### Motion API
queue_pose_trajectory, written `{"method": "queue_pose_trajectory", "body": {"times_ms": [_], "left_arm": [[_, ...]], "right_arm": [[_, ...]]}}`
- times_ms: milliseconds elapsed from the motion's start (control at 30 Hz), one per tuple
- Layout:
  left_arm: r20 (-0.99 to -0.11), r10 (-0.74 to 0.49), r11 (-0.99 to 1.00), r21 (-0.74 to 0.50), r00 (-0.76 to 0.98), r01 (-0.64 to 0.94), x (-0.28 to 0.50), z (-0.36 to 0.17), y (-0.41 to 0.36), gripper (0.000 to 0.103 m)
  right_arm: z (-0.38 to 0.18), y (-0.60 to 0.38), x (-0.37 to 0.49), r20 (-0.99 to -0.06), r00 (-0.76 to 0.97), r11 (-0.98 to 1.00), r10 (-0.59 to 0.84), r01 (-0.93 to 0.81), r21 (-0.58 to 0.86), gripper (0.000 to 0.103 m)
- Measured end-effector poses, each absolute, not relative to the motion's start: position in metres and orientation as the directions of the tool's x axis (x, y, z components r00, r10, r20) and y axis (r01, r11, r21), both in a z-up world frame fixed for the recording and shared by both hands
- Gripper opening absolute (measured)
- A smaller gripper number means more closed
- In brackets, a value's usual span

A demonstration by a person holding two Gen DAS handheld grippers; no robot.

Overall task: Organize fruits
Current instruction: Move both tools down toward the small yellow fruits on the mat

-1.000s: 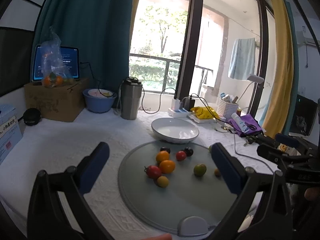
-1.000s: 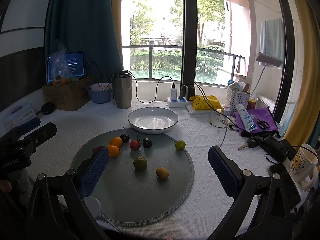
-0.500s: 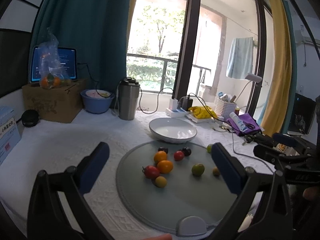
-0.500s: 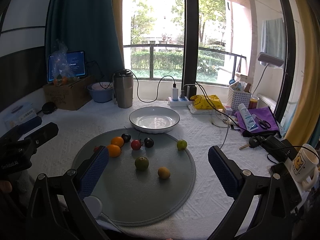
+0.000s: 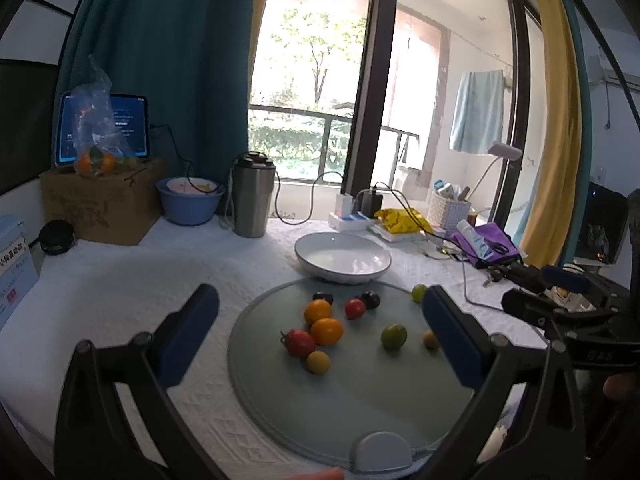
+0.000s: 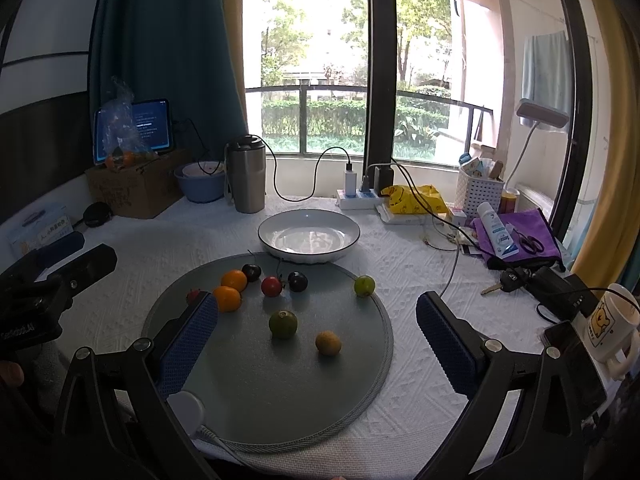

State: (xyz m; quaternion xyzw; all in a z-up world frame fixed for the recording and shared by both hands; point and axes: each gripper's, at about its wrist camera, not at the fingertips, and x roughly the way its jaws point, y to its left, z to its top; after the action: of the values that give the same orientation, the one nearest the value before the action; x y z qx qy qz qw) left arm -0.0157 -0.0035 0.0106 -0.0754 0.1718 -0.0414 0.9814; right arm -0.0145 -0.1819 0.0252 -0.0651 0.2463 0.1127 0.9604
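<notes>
A home, this one; balcony railing point(image 6: 360, 92) and a hanging towel point(image 5: 476, 112) beyond tall windows; teal curtain point(image 6: 160, 52); clothed table point(image 6: 160, 240) cluttered with thermos point(image 6: 246, 178), mug point(image 6: 610, 322), power strip point(image 6: 358, 200).

My left gripper point(image 5: 316, 328) hanging wide open over the round grey glass mat point(image 5: 360, 400), small orange, red, green and dark fruits point(image 5: 327, 331) sitting scattered on it, empty white ceramic bowl point(image 5: 342, 257) resting just beyond.

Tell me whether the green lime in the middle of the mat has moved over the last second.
No. The green lime sits in the same spot relative to the white plate and the neighbouring yellow fruit.
</notes>
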Motion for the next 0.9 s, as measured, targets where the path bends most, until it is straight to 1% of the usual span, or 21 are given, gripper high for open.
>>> {"method": "queue_pose_trajectory", "body": {"times_ms": [200, 500, 633, 667, 700, 800, 833, 867, 900], "left_arm": [[-0.375, -0.114, 0.986, -0.16, 0.92, 0.057, -0.006, -0.002, -0.006, 0.103], [-0.503, -0.138, 0.984, -0.167, 0.853, 0.061, 0.025, -0.038, -0.013, 0.102], [-0.567, -0.155, 0.985, -0.156, 0.809, 0.079, 0.041, -0.053, -0.02, 0.102], [-0.584, -0.159, 0.984, -0.156, 0.796, 0.082, 0.045, -0.056, -0.021, 0.1], [-0.6, -0.164, 0.984, -0.158, 0.783, 0.085, 0.049, -0.06, -0.022, 0.093], [-0.656, -0.165, 0.984, -0.162, 0.737, 0.076, 0.063, -0.072, -0.022, 0.084], [-0.673, -0.163, 0.984, -0.163, 0.721, 0.071, 0.068, -0.075, -0.021, 0.083], [-0.689, -0.166, 0.984, -0.167, 0.706, 0.069, 0.073, -0.079, -0.021, 0.08], [-0.699, -0.167, 0.983, -0.17, 0.695, 0.065, 0.076, -0.082, -0.021, 0.073]], "right_arm": [[0.012, -0.187, -0.005, -0.517, 0.837, 0.969, 0.18, -0.241, -0.054, 0.101], [-0.023, -0.202, 0.027, -0.606, 0.774, 0.972, 0.184, -0.234, -0.004, 0.101], [-0.039, -0.204, 0.042, -0.648, 0.734, 0.969, 0.205, -0.247, 0.027, 0.095], [-0.043, -0.204, 0.046, -0.657, 0.724, 0.967, 0.211, -0.252, 0.033, 0.094], [-0.046, -0.204, 0.049, -0.664, 0.716, 0.966, 0.215, -0.255, 0.038, 0.094], [-0.058, -0.206, 0.06, -0.687, 0.689, 0.963, 0.231, -0.262, 0.061, 0.092], [-0.061, -0.206, 0.063, -0.694, 0.68, 0.962, 0.238, -0.265, 0.069, 0.087], [-0.064, -0.206, 0.067, -0.701, 0.67, 0.96, 0.244, -0.27, 0.076, 0.084], [-0.067, -0.207, 0.071, -0.711, 0.658, 0.958, 0.248, -0.274, 0.081, 0.083]]}}
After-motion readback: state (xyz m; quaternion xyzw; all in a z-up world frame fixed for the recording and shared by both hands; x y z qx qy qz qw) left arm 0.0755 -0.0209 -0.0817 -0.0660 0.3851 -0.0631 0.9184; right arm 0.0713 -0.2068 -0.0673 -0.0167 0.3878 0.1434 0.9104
